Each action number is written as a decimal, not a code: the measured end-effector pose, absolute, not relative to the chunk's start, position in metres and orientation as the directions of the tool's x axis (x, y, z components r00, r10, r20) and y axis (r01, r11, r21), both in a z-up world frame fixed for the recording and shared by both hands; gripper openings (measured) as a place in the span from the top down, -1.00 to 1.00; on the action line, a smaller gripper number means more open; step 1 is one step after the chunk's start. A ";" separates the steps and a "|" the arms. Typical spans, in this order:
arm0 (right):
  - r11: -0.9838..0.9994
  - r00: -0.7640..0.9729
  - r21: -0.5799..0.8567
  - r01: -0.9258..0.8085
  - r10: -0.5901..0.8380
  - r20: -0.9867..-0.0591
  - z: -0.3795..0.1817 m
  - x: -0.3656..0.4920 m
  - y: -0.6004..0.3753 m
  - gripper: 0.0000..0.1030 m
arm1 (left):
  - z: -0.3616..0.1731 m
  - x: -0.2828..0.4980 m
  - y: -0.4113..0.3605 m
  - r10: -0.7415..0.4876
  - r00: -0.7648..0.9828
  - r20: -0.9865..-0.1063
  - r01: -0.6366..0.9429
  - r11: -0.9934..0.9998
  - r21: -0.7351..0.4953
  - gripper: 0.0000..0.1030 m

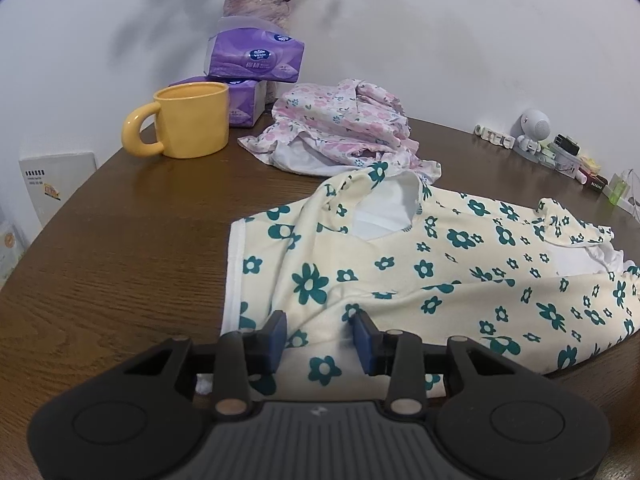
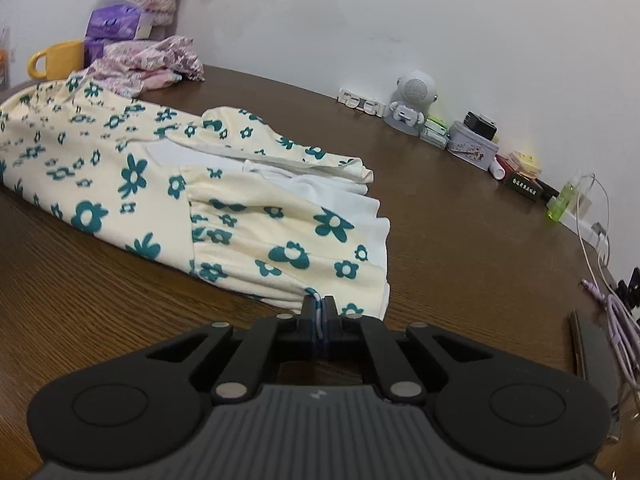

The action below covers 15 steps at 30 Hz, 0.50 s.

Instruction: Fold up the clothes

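A cream dress with teal flowers [image 1: 400,276] lies spread across the brown table, its neckline toward the wall and its skirt hem [image 2: 304,256] toward the right. My left gripper [image 1: 320,326] is open just above the dress's near edge, with cloth showing between its blue pads. My right gripper [image 2: 319,306] is shut on the near corner of the dress hem, white fabric pinched between its fingers. A crumpled pink floral garment [image 1: 344,128] lies behind the dress, also visible in the right wrist view as the pink garment [image 2: 148,62].
A yellow mug [image 1: 188,124], purple tissue packs [image 1: 256,60] and a vase [image 1: 256,6] stand at the back left. A round white speaker figure [image 2: 412,100], small boxes and bottles line the wall at right. A cable [image 2: 600,248] and a dark flat object [image 2: 592,344] lie near the right edge.
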State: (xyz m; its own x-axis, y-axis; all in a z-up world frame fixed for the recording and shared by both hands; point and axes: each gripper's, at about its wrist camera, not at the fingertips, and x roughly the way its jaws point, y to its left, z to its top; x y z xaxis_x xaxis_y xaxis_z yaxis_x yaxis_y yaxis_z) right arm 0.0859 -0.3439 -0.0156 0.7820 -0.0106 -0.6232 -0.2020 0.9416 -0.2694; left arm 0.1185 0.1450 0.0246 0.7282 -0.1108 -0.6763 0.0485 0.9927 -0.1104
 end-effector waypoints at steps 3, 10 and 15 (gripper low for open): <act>0.943 0.785 -0.259 -0.207 0.002 -0.619 -0.018 0.084 -0.346 0.96 | 0.027 0.116 0.143 -0.108 0.737 -0.667 0.047 0.993 -0.109 0.28; 0.978 0.782 -0.157 -0.140 0.012 -0.623 -0.007 0.071 -0.362 0.31 | 0.045 0.097 0.136 -0.128 0.783 -0.608 0.059 0.989 -0.132 0.25; 0.993 0.812 0.025 -0.114 0.108 -0.574 0.015 0.060 -0.361 0.23 | 0.046 0.092 0.093 -0.296 0.755 -0.585 0.216 0.955 -0.204 0.11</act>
